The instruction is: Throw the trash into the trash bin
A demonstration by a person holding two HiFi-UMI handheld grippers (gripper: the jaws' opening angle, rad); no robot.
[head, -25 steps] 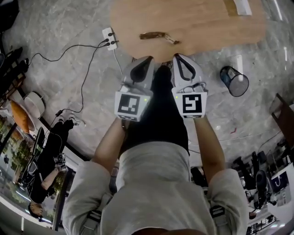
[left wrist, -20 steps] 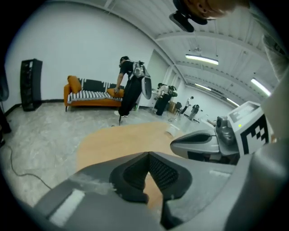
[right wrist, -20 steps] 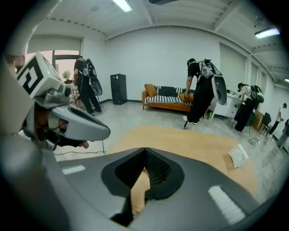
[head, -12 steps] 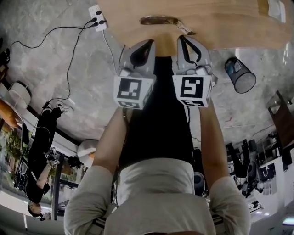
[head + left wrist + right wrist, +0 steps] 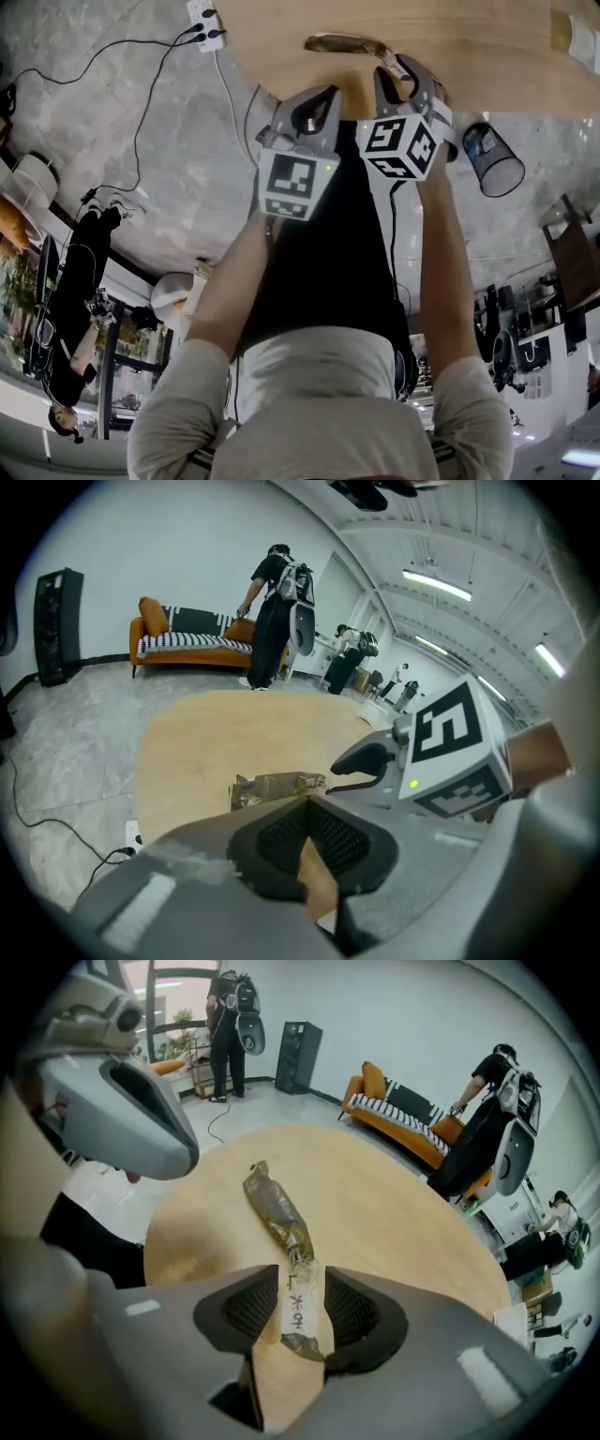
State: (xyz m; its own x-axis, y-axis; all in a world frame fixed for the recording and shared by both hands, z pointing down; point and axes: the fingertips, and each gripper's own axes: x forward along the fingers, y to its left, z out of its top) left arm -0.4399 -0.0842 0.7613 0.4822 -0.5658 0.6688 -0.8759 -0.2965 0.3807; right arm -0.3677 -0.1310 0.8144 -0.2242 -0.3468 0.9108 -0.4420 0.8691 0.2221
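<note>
Down by the near edge of the worktop [image 5: 487, 56], the left gripper [image 5: 323, 94] is hanging with its fingers together on nothing. Beside it the right gripper [image 5: 300, 1309] is coming down steeply. Its fingers have just been opening and are now standing apart astride the near, labelled end of the crumpled wrapper [image 5: 279, 1213], not yet pinching it. The wrapper is still lying flat on the wood, so the pickup is only being lined up. Farther off to the right, the mesh trash bin [image 5: 494, 161] is waiting on the floor [image 5: 141, 159].
</note>
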